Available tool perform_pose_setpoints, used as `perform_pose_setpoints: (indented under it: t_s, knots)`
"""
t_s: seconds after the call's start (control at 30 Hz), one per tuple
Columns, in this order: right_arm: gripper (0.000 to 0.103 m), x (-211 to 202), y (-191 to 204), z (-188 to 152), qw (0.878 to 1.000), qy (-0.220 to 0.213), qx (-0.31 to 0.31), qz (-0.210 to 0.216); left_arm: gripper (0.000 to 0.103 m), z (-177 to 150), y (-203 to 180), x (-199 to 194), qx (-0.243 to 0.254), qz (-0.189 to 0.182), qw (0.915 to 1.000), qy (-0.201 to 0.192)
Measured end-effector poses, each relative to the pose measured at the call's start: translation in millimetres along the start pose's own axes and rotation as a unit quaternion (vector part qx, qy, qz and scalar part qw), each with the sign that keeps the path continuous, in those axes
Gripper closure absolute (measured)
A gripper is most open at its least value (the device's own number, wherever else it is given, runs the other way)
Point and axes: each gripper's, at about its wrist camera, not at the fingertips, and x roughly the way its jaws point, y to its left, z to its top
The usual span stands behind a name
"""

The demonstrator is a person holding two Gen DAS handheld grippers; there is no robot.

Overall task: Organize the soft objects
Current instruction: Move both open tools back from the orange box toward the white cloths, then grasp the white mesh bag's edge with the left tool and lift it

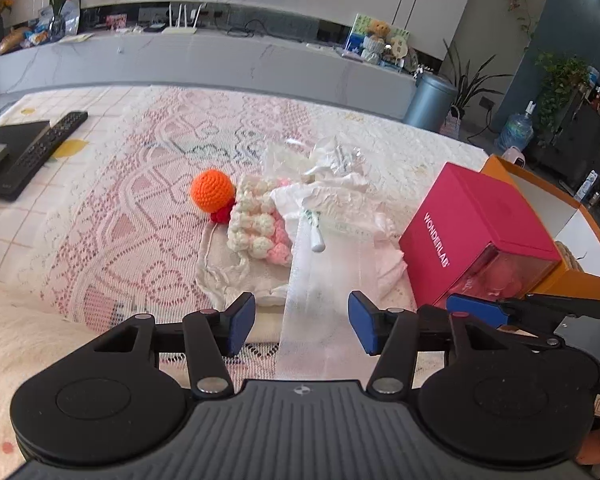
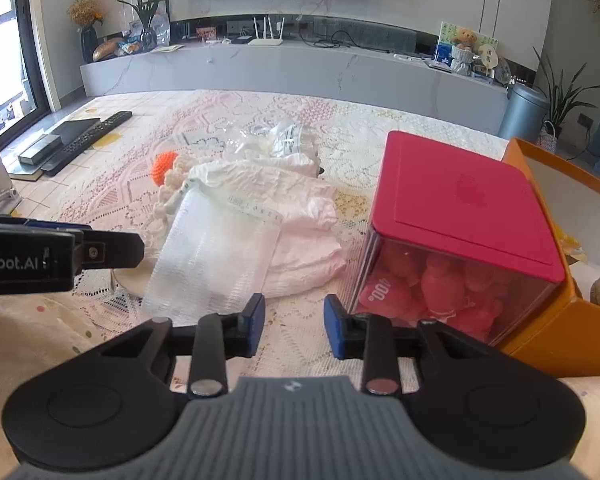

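Left gripper (image 1: 302, 330) straddles mesh pouch (image 1: 324, 280); box's (image 2: 456, 216) toys perhaps right-view only.

orange box (image 2: 560, 320) cut off by right edge; its contents mostly hidden.

One orange crochet ball (image 1: 212, 191). One cream-and-pink crochet piece (image 1: 258, 226). One white mesh pouch (image 2: 210, 262). One crumpled white cloth (image 2: 284, 196). One clear plastic bag (image 2: 278, 140). One magenta box (image 2: 456, 204) with a clear front. One orange box (image 2: 556, 332). Two black remote controls, the nearer (image 1: 40, 152). Two claws: left (image 1: 302, 326), right (image 2: 294, 330).
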Motion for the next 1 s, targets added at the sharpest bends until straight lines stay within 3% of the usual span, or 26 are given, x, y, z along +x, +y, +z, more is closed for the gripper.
perform_pose_setpoints:
  t_s: [0.43, 0.57, 0.67, 0.73, 0.8, 0.9, 1.0]
  knots:
    - [0.082, 16.9, -16.6, -4.5, 0.999, 0.023, 0.033, 0.017, 0.035, 3.7, -9.0, 31.3, -0.007, -0.004, 0.9995, 0.031]
    - [0.081, 20.7, -19.0, -6.1, 0.999, 0.028, 0.038, 0.023, 0.033, 7.6, -7.4, 52.7, -0.023, 0.022, 0.9976, 0.061]
    - [0.081, 21.8, -18.7, -6.3, 0.998, 0.029, 0.037, 0.027, 0.035, 8.3, -7.7, 64.5, -0.028, 0.01, 0.996, 0.084]
    - [0.081, 21.9, -18.8, -6.7, 0.998, 0.03, 0.037, 0.029, 0.047, 6.5, -12.3, 66.1, -0.014, 0.011, 0.9959, 0.089]
    - [0.081, 22.8, -19.0, -7.2, 0.998, 0.031, 0.036, 0.03, 0.081, 4.7, -14.7, 66.6, -0.005, 0.011, 0.9956, 0.093]
    - [0.081, 22.5, -18.4, -7.6, 0.998, 0.032, 0.034, 0.033, 0.096, 3.1, -18.8, 63.0, 0.006, 0.007, 0.9963, 0.086]
    - [0.081, 20.7, -17.2, -7.7, 0.999, 0.029, 0.03, 0.034, 0.102, 1.7, -21.1, 52.0, 0.008, 0.005, 0.9978, 0.066]
